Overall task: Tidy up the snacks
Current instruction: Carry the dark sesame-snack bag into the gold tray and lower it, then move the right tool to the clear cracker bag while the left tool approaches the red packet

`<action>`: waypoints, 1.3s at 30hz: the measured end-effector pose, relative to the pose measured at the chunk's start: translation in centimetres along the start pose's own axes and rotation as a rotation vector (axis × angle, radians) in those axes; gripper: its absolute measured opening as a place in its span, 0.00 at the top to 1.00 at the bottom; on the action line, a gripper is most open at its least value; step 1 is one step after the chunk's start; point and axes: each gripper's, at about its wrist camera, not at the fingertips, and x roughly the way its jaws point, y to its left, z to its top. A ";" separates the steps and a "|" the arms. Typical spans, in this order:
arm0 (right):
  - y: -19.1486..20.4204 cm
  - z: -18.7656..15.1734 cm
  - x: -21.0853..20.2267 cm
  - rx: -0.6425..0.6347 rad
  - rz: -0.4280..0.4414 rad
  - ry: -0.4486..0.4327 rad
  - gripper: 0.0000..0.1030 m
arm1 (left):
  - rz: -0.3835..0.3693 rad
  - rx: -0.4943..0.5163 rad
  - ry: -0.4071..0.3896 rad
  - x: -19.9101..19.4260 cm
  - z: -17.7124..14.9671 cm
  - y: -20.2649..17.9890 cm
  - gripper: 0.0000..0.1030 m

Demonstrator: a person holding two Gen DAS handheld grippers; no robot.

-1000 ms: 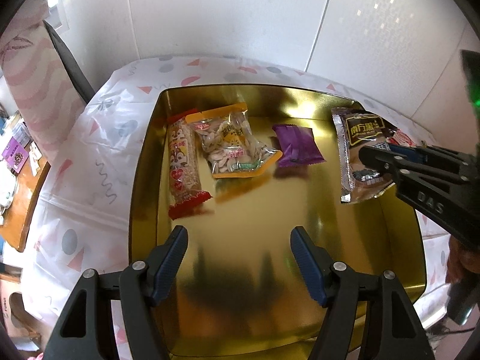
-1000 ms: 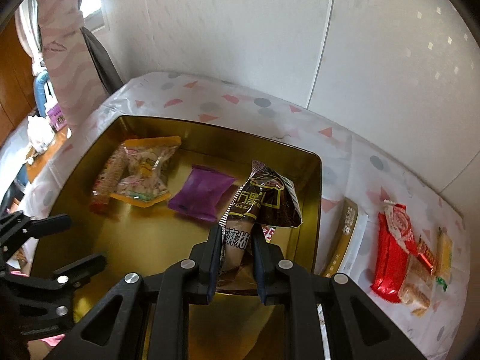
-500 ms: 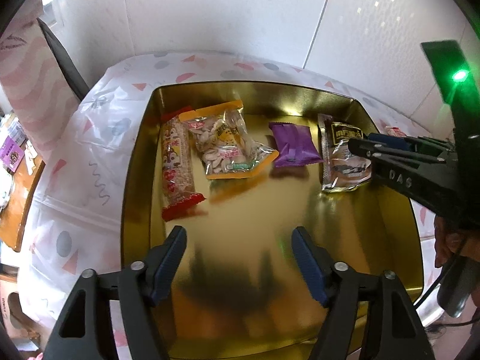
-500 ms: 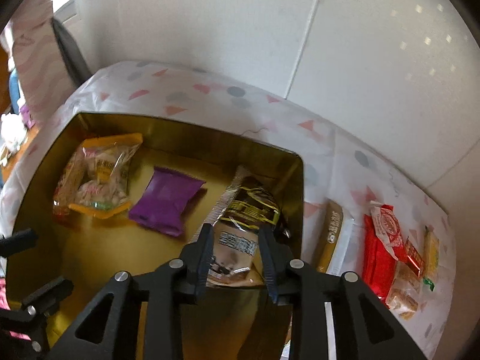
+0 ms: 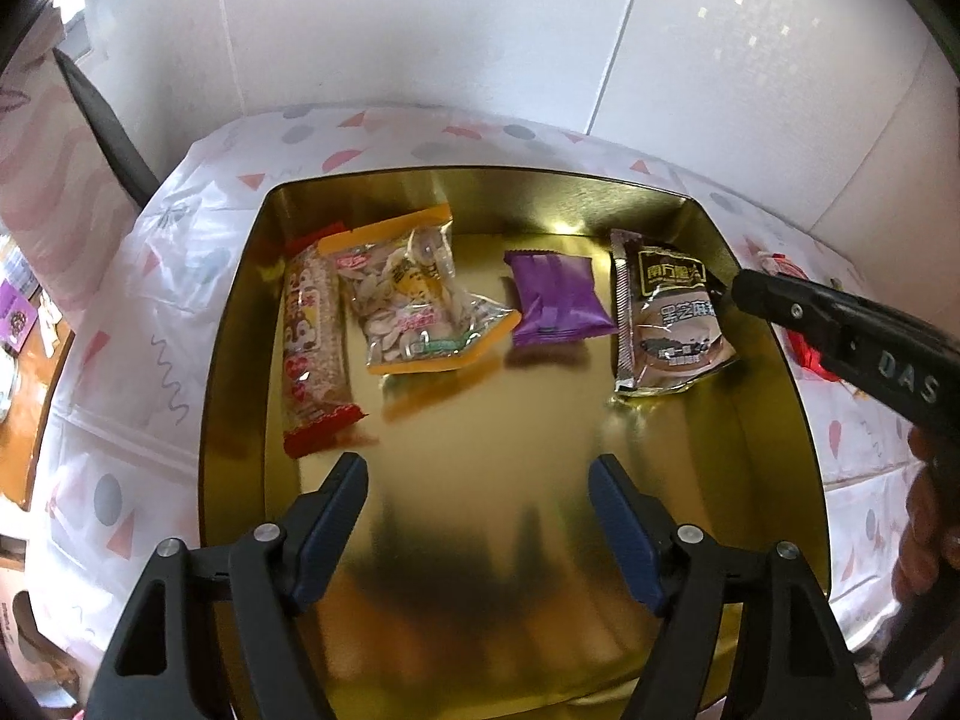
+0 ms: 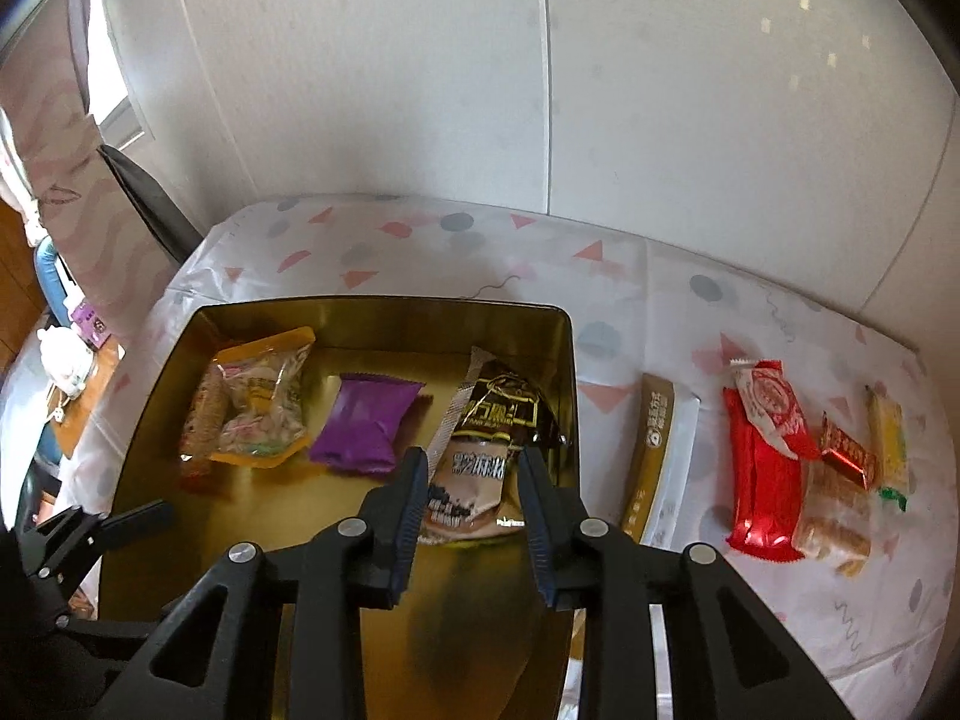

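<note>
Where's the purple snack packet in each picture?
Left wrist: purple packet lies in the gold tin, middle of the back row, between the clear seed bag and the dark brown packet.
Right wrist: purple packet sits left of center.
Shared landmark: the dark brown packet, immediately right of it in both.

The near part of the gold tray [image 5: 774, 324] lies behind the left gripper [image 5: 478, 495] and runs off the bottom edge, its floor there blurred with dark reflections. In the right wrist view the right gripper [image 6: 474, 468] covers the lower end of the brown sesame packet [image 6: 480, 462], and the long red bar [image 6: 201, 420] is mostly hidden under the orange seed bag [image 6: 264, 402]. The print on the red packet [image 6: 759, 468] and the small snacks [image 6: 840, 480] beside it is too small to read. The desk clutter [image 6: 72, 372] at the left edge is unclear.
</note>
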 end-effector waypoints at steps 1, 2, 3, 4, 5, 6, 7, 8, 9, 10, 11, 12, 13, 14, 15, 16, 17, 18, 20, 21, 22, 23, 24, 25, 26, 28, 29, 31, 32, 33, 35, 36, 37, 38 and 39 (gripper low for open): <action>-0.1 -0.2 -0.2 0.005 0.002 -0.003 0.70 | 0.000 0.005 -0.005 -0.1 0.0 -0.2 0.26; -0.3 -0.4 -0.5 0.013 0.007 -0.006 0.70 | 0.001 0.012 -0.009 -0.1 0.0 -0.4 0.26; -0.4 -0.7 -0.8 0.024 0.010 -0.012 0.70 | 0.001 0.015 -0.010 -0.2 0.0 -0.5 0.26; -0.6 -0.9 -1.0 0.033 0.011 -0.017 0.70 | 0.002 0.021 -0.012 -0.3 -0.1 -0.6 0.26; -0.7 -1.2 -1.3 0.041 0.010 -0.022 0.70 | 0.002 0.025 -0.015 -0.4 -0.1 -0.7 0.26; -0.9 -1.5 -1.5 0.048 0.010 -0.026 0.70 | 0.002 0.029 -0.018 -0.4 -0.1 -0.9 0.26; -1.0 -1.8 -1.8 0.057 0.010 -0.029 0.70 | 0.003 0.033 -0.019 -0.5 -0.2 -1.0 0.26; -1.2 -2.1 -2.0 0.067 0.009 -0.031 0.70 | 0.002 0.036 -0.020 -0.5 -0.2 -1.1 0.26; -1.4 -2.4 -2.2 0.078 0.006 -0.033 0.70 | -0.001 0.038 -0.021 -0.6 -0.2 -1.3 0.26; -1.8 -2.8 -2.4 0.094 0.005 -0.034 0.70 | -0.003 0.040 -0.024 -0.7 -0.3 -1.4 0.26; -2.1 -3.2 -2.6 0.105 0.003 -0.036 0.70 | -0.002 0.041 -0.026 -0.8 -0.3 -1.6 0.26; -2.6 -3.6 -2.9 0.123 0.001 -0.038 0.70 | -0.003 0.043 -0.029 -1.0 -0.4 -1.8 0.26; -3.0 -3.9 -3.0 0.136 -0.001 -0.039 0.70 | -0.006 0.042 -0.033 -1.1 -0.4 -1.9 0.26; -3.5 -4.2 -3.2 0.153 -0.005 -0.040 0.70 | -0.011 0.038 -0.037 -1.3 -0.5 -2.0 0.26; -4.0 -4.5 -3.4 0.167 -0.010 -0.041 0.70 | -0.017 0.033 -0.038 -1.4 -0.5 -2.1 0.25; -4.6 -4.8 -3.7 0.187 -0.015 -0.044 0.70 | -0.021 0.029 -0.038 -1.5 -0.5 -2.2 0.25; -5.2 -5.1 -3.9 0.205 -0.018 -0.047 0.70 | -0.024 0.027 -0.041 -1.6 -0.6 -2.4 0.25; -5.8 -5.4 -4.2 0.223 -0.022 -0.051 0.70 | -0.028 0.029 -0.046 -1.7 -0.6 -2.6 0.25; -7.0 -6.0 -4.7 0.261 -0.028 -0.061 0.70 | -0.031 0.042 -0.054 -1.9 -0.8 -3.2 0.25; -7.4 -6.3 -5.0 0.275 -0.031 -0.063 0.70 | -0.034 0.051 -0.057 -2.1 -0.8 -3.6 0.25; -8.1 -6.7 -5.2 0.294 -0.039 -0.065 0.70 | -0.041 0.060 -0.061 -2.2 -0.9 -4.1 0.25; -8.7 -7.0 -5.4 0.308 -0.046 -0.066 0.70 | -0.045 0.066 -0.063 -2.3 -0.9 -4.4 0.25; -9.4 -7.5 -5.6 0.326 -0.052 -0.066 0.70 | -0.053 0.078 -0.066 -2.5 -1.0 -5.1 0.25; -9.9 -7.9 -5.7 0.340 -0.057 -0.064 0.70 | -0.060 0.087 -0.069 -2.6 -1.0 -5.5 0.25; -10.5 -8.3 -5.8 0.357 -0.064 -0.060 0.70 | -0.068 0.100 -0.071 -2.7 -1.1 -6.1 0.25; -11.7 -9.3 -5.9 0.390 -0.074 -0.055 0.70 | -0.077 0.125 -0.074 -2.9 -1.2 -7.2 0.25; -12.4 -9.8 -6.0 0.406 -0.079 -0.053 0.70 | -0.085 0.141 -0.076 -3.1 -1.3 -7.9 0.25; -13.6 -10.8 -6.1 0.435 -0.095 -0.046 0.70 | -0.100 0.168 -0.076 -3.2 -1.4 -9.0 0.24; -14.1 -11.2 -6.2 0.448 -0.100 -0.045 0.70 | -0.106 0.182 -0.075 -3.3 -1.5 -9.6 0.24; -14.8 -11.8 -6.4 0.464 -0.107 -0.044 0.70 | -0.117 0.205 -0.075 -3.4 -1.6 -10.6 0.24; -16.0 -12.5 -6.6 0.488 -0.120 -0.044 0.70 | -0.128 0.234 -0.080 -3.6 -1.7 -11.8 0.23; -16.6 -12.8 -6.8 0.500 -0.125 -0.045 0.70 | -0.132 0.248 -0.083 -3.7 -1.8 -12.5 0.22; -17.2 -13.1 -6.8 0.507 -0.129 -0.046 0.70 | -0.138 0.265 -0.086 -3.9 -1.9 -13.2 0.22; -17.7 -13.3 -6.9 0.512 -0.135 -0.049 0.70 | -0.145 0.280 -0.087 -4.0 -1.9 -13.9 0.22; -18.3 -13.4 -7.0 0.515 -0.142 -0.050 0.69 | -0.149 0.288 -0.087 -4.1 -2.0 -14.1 0.22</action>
